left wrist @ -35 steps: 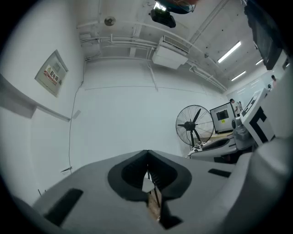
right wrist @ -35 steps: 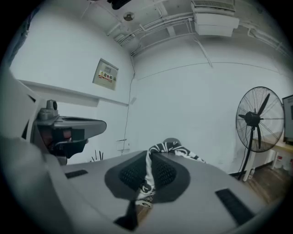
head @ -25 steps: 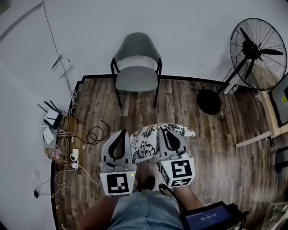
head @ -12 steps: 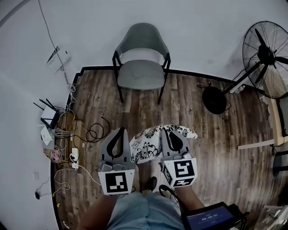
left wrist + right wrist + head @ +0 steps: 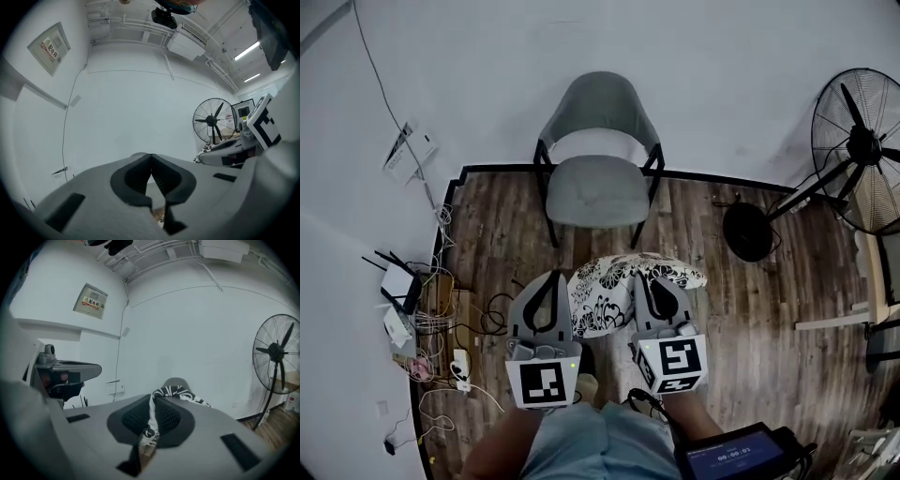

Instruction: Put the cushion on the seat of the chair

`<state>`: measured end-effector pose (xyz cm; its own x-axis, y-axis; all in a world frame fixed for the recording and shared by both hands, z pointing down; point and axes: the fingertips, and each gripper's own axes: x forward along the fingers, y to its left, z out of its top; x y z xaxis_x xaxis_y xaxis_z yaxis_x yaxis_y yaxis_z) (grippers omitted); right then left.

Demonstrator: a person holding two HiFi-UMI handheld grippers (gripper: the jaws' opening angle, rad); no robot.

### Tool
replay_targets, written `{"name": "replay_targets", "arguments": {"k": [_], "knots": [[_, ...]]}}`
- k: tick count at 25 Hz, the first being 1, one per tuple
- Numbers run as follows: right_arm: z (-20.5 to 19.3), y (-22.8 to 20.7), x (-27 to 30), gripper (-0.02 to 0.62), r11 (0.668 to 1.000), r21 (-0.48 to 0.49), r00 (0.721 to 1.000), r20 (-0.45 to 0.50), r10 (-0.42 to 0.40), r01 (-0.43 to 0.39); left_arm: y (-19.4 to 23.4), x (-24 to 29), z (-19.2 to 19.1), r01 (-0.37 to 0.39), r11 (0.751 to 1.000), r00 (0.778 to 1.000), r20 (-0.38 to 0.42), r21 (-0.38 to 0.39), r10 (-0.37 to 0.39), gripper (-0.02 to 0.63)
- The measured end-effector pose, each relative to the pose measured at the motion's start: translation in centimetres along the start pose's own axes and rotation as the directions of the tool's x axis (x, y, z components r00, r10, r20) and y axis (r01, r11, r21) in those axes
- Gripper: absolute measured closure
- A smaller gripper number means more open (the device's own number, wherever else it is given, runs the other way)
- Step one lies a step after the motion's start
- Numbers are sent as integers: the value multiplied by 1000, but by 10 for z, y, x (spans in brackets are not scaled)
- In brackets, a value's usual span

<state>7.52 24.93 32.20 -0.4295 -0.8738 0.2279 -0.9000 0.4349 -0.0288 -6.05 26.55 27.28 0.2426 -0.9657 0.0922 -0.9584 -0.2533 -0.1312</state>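
Cushion hangs in the air on the near side of chair. It's short of the seat front edge, not touching it, above the wood floor.

It's held betw. both tools. Right gripper jaws are pinched on a fold of the print fabric. That's clear in the right gripper view, w/ fabric running up thru the pads. Left gripper jaws are pressed together at the tips. A scrap of print fabric shows low in the gap in the left gripper view, so I read it as nipping the cushion's left edge, less sure than the right.

Key relation: seat lies straight ahead of both jaws, beyond the cushion, and the chair faces the person. Cushion long axis runs L-R, approx parallel to the seat front edge, so prob. no turn needed. Cushion ctr sits a bit right of seat ctr. Both hands are abt equally near the chair.

Next move, my guess: carry fwd over the front edge, shift slightly left, lower, let go. Risk: cushion's right end sticks out past the right jaws and could catch the chair frame.
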Motion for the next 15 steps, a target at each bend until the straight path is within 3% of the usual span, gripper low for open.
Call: {"name": "replay_targets", "arguments": {"k": [8, 15], "knots": [[50, -14, 57, 577, 999, -34, 999, 38, -30, 31, 35, 59, 24, 40, 999, 998, 46, 0, -40, 597], [56, -41, 82, 577, 998, -25, 998, 31, -51, 51, 32, 98, 21, 69, 998, 997, 31, 2, -69, 597]]}}
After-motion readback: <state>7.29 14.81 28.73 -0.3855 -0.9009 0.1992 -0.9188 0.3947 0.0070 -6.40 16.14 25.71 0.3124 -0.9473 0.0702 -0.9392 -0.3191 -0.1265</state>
